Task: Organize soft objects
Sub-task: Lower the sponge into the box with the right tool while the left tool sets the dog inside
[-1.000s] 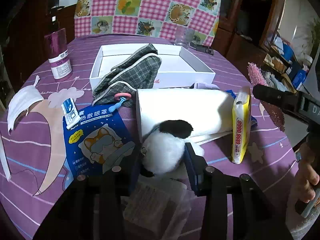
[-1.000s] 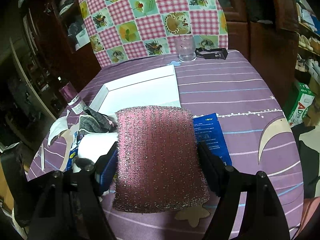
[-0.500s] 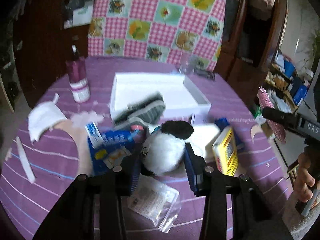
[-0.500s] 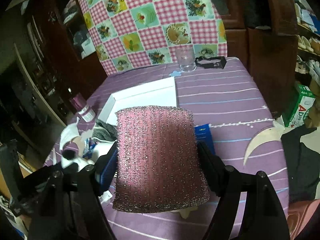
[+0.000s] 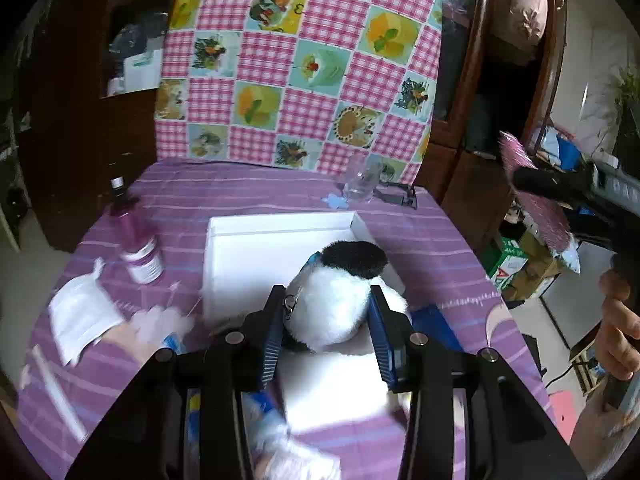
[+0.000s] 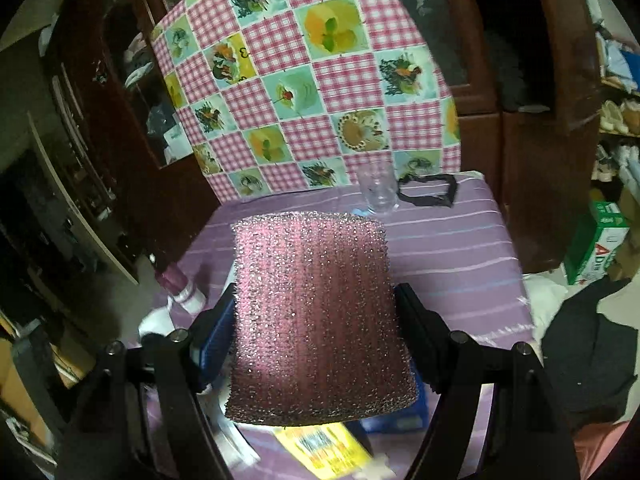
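Above the white box (image 5: pixel 256 256), the left claw (image 5: pixel 326 312) clamps a panda plush (image 5: pixel 336 300); only the right view shows the right claw (image 6: pixel 316 320) clamping a pink scouring pad (image 6: pixel 316 312) whole.

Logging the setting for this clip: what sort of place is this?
Most likely a lived-in home, a dining or living room. A table under a purple striped cloth stands before dark wooden cabinets stuffed with belongings, beside a checkered fruit-print cloth. A drinking glass and household clutter support that.
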Demonstrator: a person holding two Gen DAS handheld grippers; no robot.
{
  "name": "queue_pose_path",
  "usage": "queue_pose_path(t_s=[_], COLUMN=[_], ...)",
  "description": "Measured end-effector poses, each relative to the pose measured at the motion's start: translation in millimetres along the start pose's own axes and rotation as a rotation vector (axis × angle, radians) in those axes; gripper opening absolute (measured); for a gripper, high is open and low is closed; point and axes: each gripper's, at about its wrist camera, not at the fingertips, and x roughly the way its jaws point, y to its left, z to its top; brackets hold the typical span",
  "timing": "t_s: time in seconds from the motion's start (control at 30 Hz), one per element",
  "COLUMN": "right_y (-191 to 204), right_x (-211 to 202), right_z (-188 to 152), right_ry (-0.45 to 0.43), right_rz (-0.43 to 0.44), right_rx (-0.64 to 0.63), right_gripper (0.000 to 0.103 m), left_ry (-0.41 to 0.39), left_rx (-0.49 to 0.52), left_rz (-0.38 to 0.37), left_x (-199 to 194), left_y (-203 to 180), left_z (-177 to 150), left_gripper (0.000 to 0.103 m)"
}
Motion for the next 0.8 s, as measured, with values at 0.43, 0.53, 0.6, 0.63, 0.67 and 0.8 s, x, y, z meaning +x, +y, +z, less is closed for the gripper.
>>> queue_pose_path(t_s=[0.43,0.53,0.6,0.63,0.67,0.8], right_y=[-30,-32,-32,-30,-28,-21], right_x=[153,172,188,195,199,223], right_z=[2,-10,-15,-19,-22,-34], right_ry=[0.089,0.132,0.217,0.252,0.270,0.370], right_rz=[0.075,0.082,0.024,0.005,0.000,-0.093], right_rx=[0.112,0.102,0.096,0.089,0.074,0.006], right_gripper=[0.077,0.077,0.077,0.077,0.077,0.077], left_ry=[0.003,0.079,0.162,0.188,0.222,0.336], left_rx=[-0.215,-0.294,-0.302,-0.307,-0.302,-0.282], left_rz=[0.049,0.020,0.010,0.005,0.001,0.058], left_x=[142,158,169,172,175,189], left_y=[53,77,84,87,88,90], left_z=[28,22,19,17,15,8], left_gripper=[0.039,0.039,0.039,0.039,0.039,0.039])
